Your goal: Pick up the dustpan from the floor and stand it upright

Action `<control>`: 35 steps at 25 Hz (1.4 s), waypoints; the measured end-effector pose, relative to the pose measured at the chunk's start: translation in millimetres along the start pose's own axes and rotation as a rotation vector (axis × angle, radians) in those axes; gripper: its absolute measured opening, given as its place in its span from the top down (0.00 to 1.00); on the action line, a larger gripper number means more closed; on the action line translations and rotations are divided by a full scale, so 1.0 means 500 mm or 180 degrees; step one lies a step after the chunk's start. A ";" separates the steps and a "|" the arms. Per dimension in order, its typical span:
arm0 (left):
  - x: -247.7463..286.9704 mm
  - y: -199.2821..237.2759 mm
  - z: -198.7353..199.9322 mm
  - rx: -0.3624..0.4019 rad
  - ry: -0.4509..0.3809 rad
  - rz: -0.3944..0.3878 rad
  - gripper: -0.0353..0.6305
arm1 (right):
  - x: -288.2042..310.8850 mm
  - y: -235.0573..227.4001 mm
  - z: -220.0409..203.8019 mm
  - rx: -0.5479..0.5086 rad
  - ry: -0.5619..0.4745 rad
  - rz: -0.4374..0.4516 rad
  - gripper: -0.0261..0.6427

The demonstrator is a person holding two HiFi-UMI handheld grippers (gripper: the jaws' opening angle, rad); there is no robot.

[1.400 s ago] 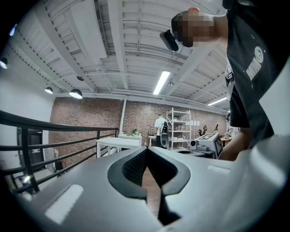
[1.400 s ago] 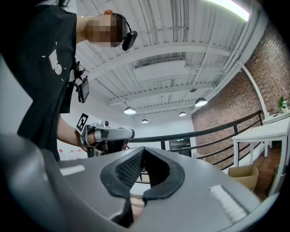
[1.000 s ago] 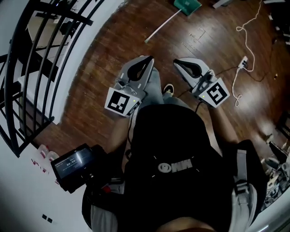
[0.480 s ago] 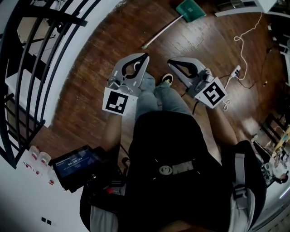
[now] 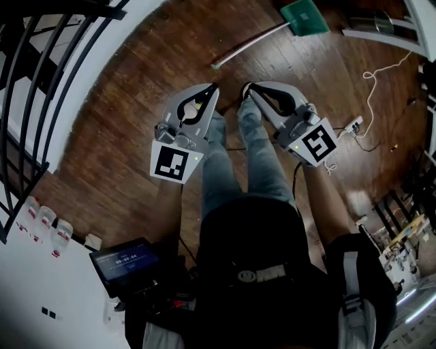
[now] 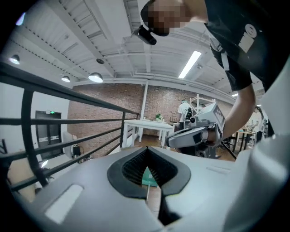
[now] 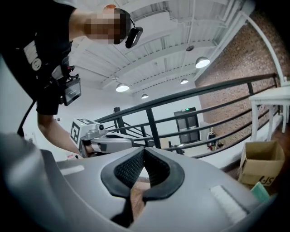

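The left gripper (image 5: 211, 88) and right gripper (image 5: 249, 87) hover with jaws clenched on nothing, while the green dustpan (image 5: 304, 15) lies on the wooden floor (image 5: 136, 136) at one o'clock, well apart.

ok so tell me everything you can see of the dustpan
The dustpan has a green pan, plastic by the look of it, and a long, thin, pale handle. It lies flat on the dark wooden floor, not yet stood upright, at the top of the head view ahead of the person's feet. The handle runs diagonally down to the left from the pan. Only the floor touches it.
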State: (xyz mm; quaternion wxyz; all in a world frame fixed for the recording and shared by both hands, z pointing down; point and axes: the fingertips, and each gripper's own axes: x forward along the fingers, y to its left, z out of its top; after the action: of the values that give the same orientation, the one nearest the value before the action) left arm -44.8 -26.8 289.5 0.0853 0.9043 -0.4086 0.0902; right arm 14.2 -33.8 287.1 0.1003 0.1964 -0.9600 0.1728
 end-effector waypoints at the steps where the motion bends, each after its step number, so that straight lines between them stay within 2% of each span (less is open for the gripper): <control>1: 0.010 0.010 -0.043 -0.0088 0.0044 0.0105 0.92 | 0.014 -0.034 -0.052 0.0092 0.0041 0.0009 0.96; 4: 0.049 0.052 -0.187 -0.0337 0.0045 0.0433 0.92 | 0.081 -0.146 -0.242 0.0098 0.0198 0.0014 0.96; 6: 0.073 0.063 -0.307 -0.0509 0.0097 0.0538 0.92 | 0.125 -0.198 -0.379 0.0064 0.0360 -0.0047 0.96; 9: 0.110 0.055 -0.490 -0.0712 0.0236 0.0560 0.92 | 0.171 -0.246 -0.587 0.0239 0.0633 -0.0026 0.95; 11: 0.130 0.046 -0.587 -0.0766 0.0294 0.0521 0.92 | 0.195 -0.268 -0.704 0.0332 0.0778 0.0021 0.95; 16: 0.152 0.045 -0.758 -0.0864 0.0444 0.0548 0.92 | 0.233 -0.314 -0.938 0.0463 0.1123 0.0113 0.95; 18: 0.153 0.044 -0.801 -0.0916 0.0487 0.0557 0.92 | 0.247 -0.330 -1.005 0.0537 0.1203 0.0115 0.83; 23: 0.146 0.037 -0.857 -0.0968 0.0502 0.0541 0.92 | 0.283 -0.351 -1.147 0.0569 0.1445 0.0038 0.61; 28: 0.138 0.047 -0.893 -0.1025 0.0519 0.0588 0.92 | 0.299 -0.350 -1.251 0.0765 0.1578 -0.0223 0.45; 31: 0.133 0.058 -0.903 -0.1078 0.0507 0.0646 0.92 | 0.311 -0.324 -1.300 0.0865 0.1584 -0.0282 0.42; 35: 0.140 0.056 -0.922 -0.1102 0.0561 0.0598 0.92 | 0.365 -0.313 -1.325 0.0799 0.1431 -0.0258 0.42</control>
State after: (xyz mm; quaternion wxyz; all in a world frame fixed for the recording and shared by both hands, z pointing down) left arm -63.6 9.6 754.6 0.2660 0.8227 -0.4914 0.1050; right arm -3.7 14.3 990.1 0.2928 0.2023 -0.8759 0.3257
